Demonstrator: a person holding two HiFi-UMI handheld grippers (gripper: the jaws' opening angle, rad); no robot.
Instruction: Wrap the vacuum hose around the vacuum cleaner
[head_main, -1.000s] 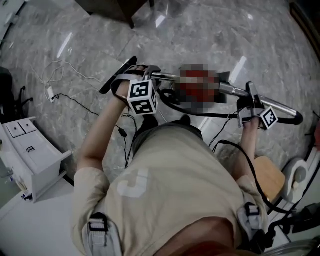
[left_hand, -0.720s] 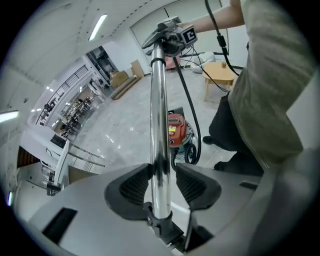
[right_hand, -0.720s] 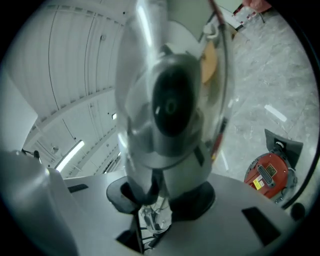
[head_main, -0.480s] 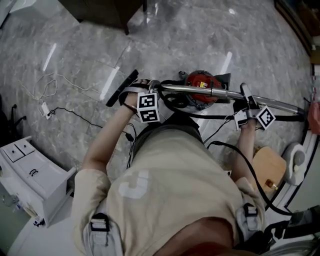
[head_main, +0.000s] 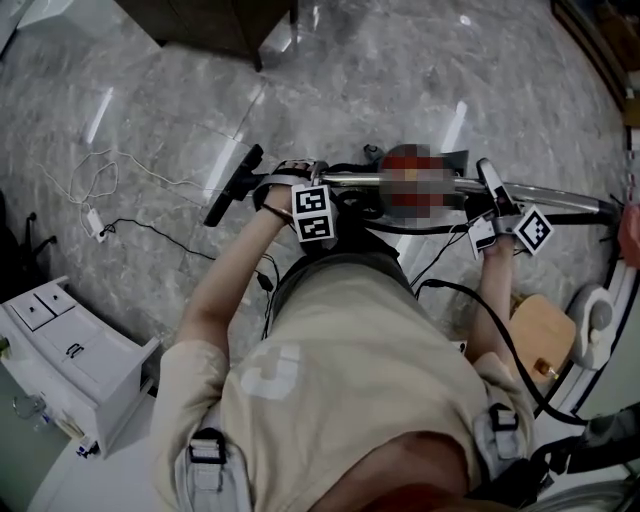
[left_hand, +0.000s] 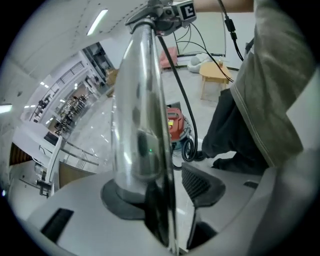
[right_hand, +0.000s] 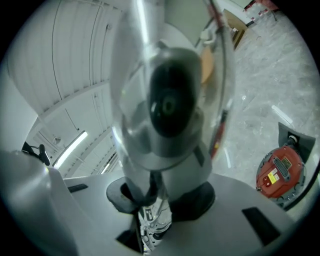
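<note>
Right gripper view | right gripper (right_hand: 160, 197) clamps wand (right_hand: 167, 65) | vacuum cleaner (right_hand: 281, 172) beyond

In the right gripper view the tube (right_hand: 165, 105) loomed close and blurred, covering the pads of the right tongs (right_hand: 161, 197) clamped on it. The lens rim cut off the vacuum (right_hand: 281, 172) there. In the head view the vacuum was mostly masked, and the hose (head_main: 350, 208) vanished behind the torso (head_main: 350, 380).
</note>
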